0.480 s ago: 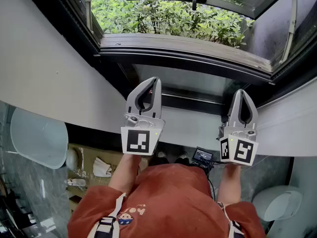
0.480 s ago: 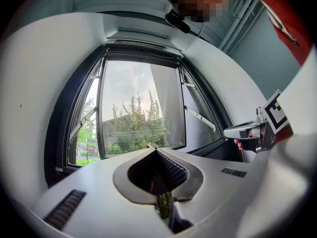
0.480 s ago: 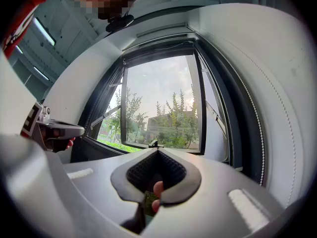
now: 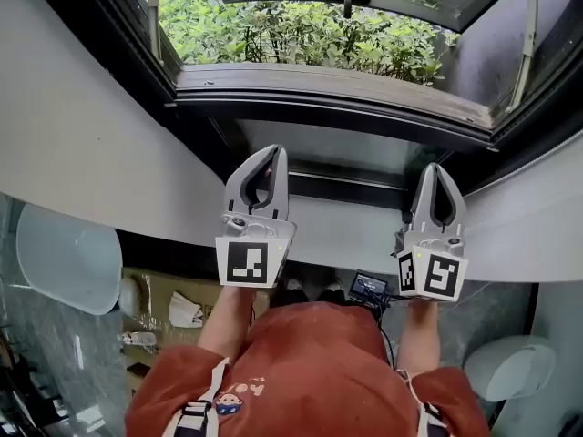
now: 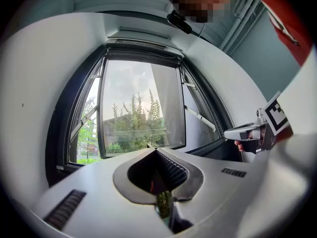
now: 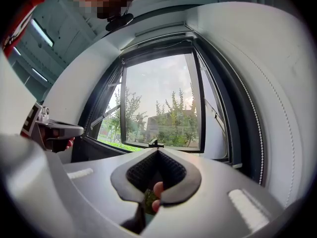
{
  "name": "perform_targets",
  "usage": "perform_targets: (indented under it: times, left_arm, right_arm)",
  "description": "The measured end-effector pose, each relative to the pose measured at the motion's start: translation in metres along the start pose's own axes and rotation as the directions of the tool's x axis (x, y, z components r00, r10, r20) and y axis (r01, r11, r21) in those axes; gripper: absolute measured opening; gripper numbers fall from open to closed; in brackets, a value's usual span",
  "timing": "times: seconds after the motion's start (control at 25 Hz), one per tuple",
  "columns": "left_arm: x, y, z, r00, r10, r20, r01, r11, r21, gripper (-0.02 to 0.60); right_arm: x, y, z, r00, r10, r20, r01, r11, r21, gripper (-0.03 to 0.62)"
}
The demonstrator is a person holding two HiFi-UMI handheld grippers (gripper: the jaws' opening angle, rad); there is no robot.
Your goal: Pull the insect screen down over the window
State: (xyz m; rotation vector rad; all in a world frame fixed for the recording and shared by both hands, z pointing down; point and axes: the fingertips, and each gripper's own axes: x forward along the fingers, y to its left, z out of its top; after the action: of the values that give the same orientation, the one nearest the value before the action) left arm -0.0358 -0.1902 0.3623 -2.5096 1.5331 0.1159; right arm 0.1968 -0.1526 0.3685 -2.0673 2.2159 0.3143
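Observation:
The dark-framed window (image 4: 319, 85) stands open, its sash (image 5: 143, 108) swung outward toward green shrubs (image 4: 301, 30). No screen covers the opening; a pale bar (image 5: 141, 33) runs across the top of the frame. My left gripper (image 4: 276, 150) is shut with nothing in it, tips pointing at the sill (image 4: 355, 189). My right gripper (image 4: 437, 168) is shut and empty too, level with the left one and a hand's width to its right. Each gripper view shows its own closed jaws below the window, with the other gripper at the side.
White wall (image 4: 82, 144) flanks the window on both sides. Metal stay arms (image 4: 524, 44) hold the sash open. Below are a white basin (image 4: 64, 253), a cardboard box (image 4: 173, 308), a small device (image 4: 369, 287) on the floor and another white fixture (image 4: 506, 371).
Both grippers have drifted slightly left and up in the head view. They stay shut and empty, and the window is unchanged.

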Motion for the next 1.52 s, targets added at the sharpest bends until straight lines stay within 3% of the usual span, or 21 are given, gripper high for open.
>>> perform_targets:
  times: [0.88, 1.52]
  left_arm:
    - [0.002, 0.003, 0.009, 1.0, 0.011, 0.014, -0.011, 1.0, 0.011, 0.005]
    - [0.01, 0.009, 0.041, 0.998, 0.011, 0.068, -0.013, 1.0, 0.028, 0.005]
  right_arm:
    - [0.009, 0.004, 0.014, 0.998, 0.011, 0.055, -0.012, 1.0, 0.008, 0.008]
    - [0.021, -0.003, 0.059, 0.986, -0.001, 0.164, 0.009, 0.999, -0.046, 0.008]
